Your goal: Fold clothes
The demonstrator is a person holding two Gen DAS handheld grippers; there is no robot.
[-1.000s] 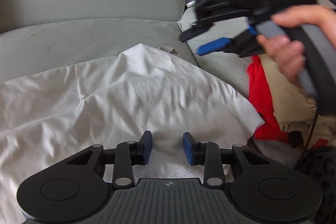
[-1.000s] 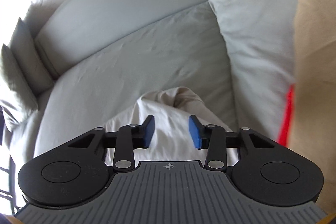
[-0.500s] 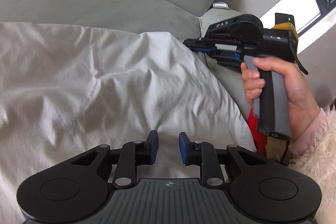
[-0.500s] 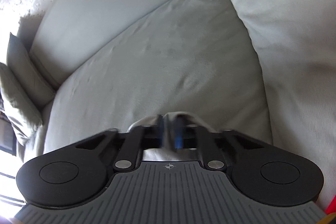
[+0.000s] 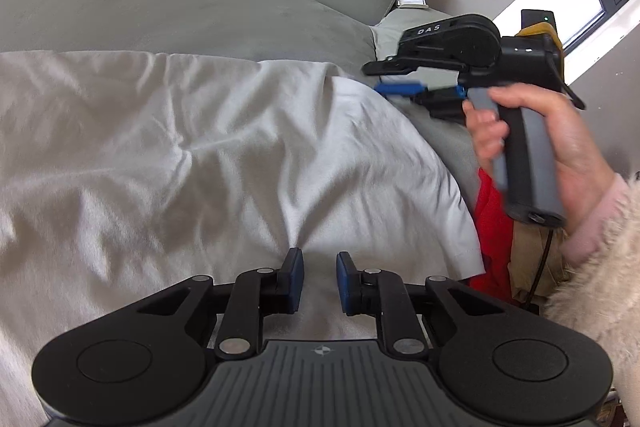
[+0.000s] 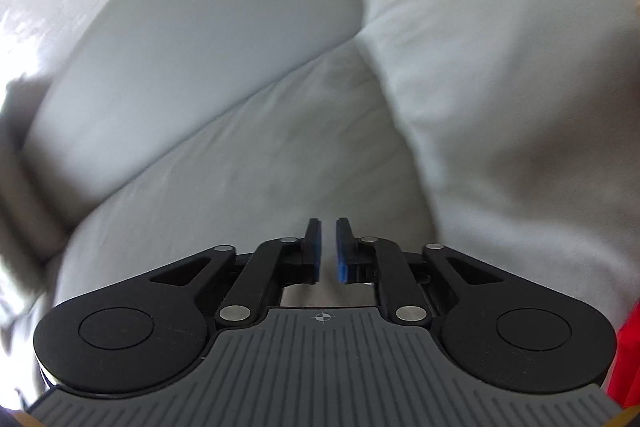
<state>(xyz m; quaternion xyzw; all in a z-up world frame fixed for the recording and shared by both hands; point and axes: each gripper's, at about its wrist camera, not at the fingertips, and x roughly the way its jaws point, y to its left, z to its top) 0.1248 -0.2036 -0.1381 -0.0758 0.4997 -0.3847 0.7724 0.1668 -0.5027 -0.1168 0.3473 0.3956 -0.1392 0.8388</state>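
Note:
A white garment lies spread and wrinkled over the grey sofa seat. My left gripper hovers low over its near edge. Its jaws are closing, with a gap still showing and cloth lying between the pads. My right gripper, held by a hand, sits at the garment's far right corner. In the right wrist view my right gripper has its jaws opening. A narrow gap shows between the pads with nothing in it, and only grey sofa lies ahead.
A red garment and a tan one are piled to the right of the white garment. Sofa back cushions rise behind. A small white object is wedged between cushions. A fluffy sleeve fills the lower right corner.
My left jaws have narrowed over the cloth and the view has rolled. My right gripper came down, shut on the garment's corner, and now stands apart again with the corner gone from its pads.

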